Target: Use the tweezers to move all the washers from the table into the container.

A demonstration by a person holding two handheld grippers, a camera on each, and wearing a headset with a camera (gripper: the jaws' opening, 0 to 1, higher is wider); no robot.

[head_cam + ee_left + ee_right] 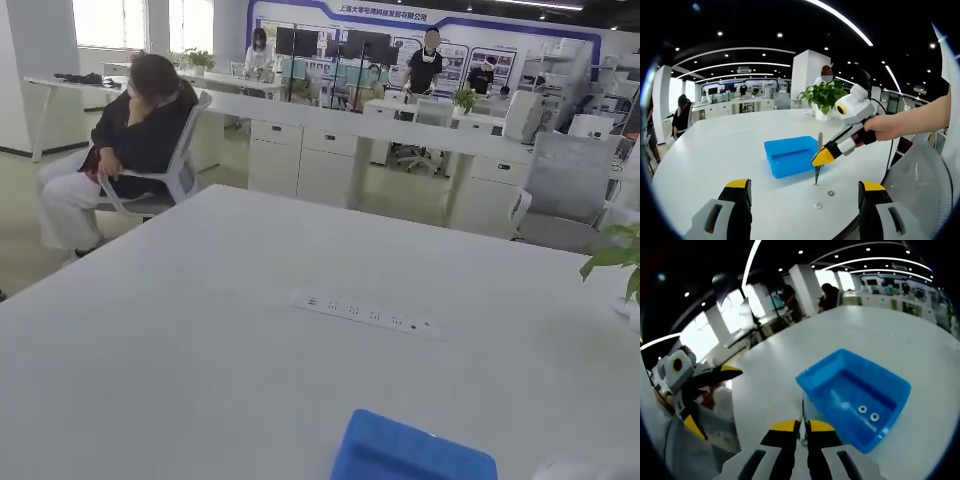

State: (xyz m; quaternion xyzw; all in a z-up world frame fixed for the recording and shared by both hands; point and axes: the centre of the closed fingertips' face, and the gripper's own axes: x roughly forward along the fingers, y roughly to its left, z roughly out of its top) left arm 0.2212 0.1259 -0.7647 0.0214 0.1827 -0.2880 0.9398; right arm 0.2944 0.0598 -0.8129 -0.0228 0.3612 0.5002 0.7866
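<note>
Two washers are in, at least two more wait on the tabletop.

Two washers (862,410) lie inside the blue container (855,395), so I think the job is about half done. Two loose washers (831,192) lie on the white tabletop (200,350) just beside the container. The right gripper (802,426) has its jaws closed on the tweezers (818,150) and points them down at the tabletop near the loose washers. I cannot tell if the tips hold a washer yet. The left gripper (804,186) hangs near the container with its jaws wide open, holding nothing. The tabletop is smooth and wide, with a power strip (368,315) well beyond the container. The room is a big bright office with desks, a green plant (824,95), and a person (130,130) sitting on a chair far behind the container.
</note>
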